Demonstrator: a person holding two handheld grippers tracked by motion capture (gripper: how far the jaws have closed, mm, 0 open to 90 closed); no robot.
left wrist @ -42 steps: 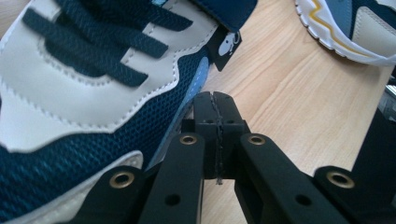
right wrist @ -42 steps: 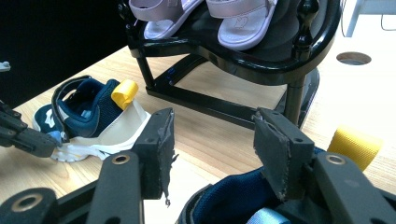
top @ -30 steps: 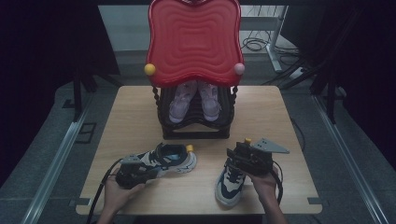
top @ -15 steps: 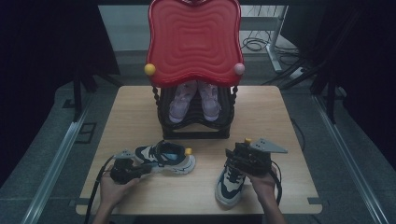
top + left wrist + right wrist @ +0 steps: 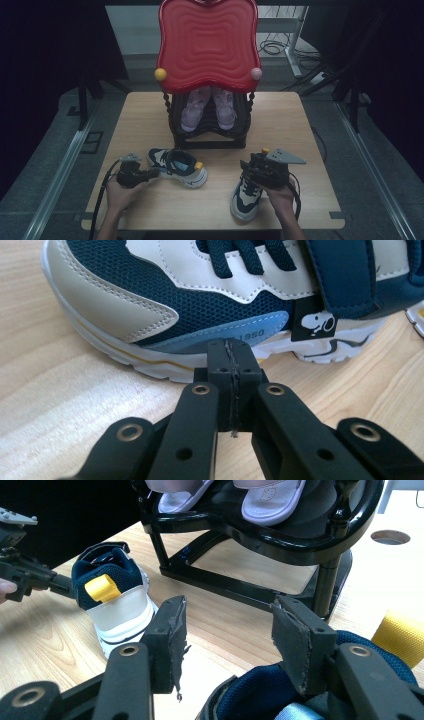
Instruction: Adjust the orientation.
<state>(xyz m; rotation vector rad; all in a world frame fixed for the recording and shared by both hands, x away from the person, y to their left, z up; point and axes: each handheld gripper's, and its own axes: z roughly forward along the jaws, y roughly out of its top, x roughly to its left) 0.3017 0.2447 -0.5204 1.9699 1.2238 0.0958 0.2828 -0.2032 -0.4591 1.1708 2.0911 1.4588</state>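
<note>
High view: I hold 2 grippers over the near half of a wooden table (image 5: 150, 120). My left gripper (image 5: 150, 173) lies low at the near left, its jaws clenched together with nothing between them, tips just at the toe end of the left shoe (image 5: 177, 166). That shoe, navy and cream, lies across the table with its toe to the left and its yellow heel tab (image 5: 199, 165) to the right.

My left gripper view looks along the 2 black jaws, pressed flat against each other, pointing at the side of the left shoe (image 5: 210, 295) close to its white sole. Whether the tips touch the sole I cannot tell.

My right gripper (image 5: 255, 172) sits at the near right above the right shoe (image 5: 245, 197), which points its toe toward me. In my right gripper view the pads (image 5: 170, 635) stand apart, released, above the heel opening of the right shoe (image 5: 255, 695), gripping nothing; a yellow tab (image 5: 402, 635) shows at the right edge. Farther off in that view I see the left shoe's heel (image 5: 117, 600) and my left gripper (image 5: 62, 586) beside it.

At the far middle of the table stands a black rack (image 5: 210, 135) with a red wavy top (image 5: 207, 42). 2 pink shoes (image 5: 207, 105) rest side by side on its shelf, well apart from both grippers.
</note>
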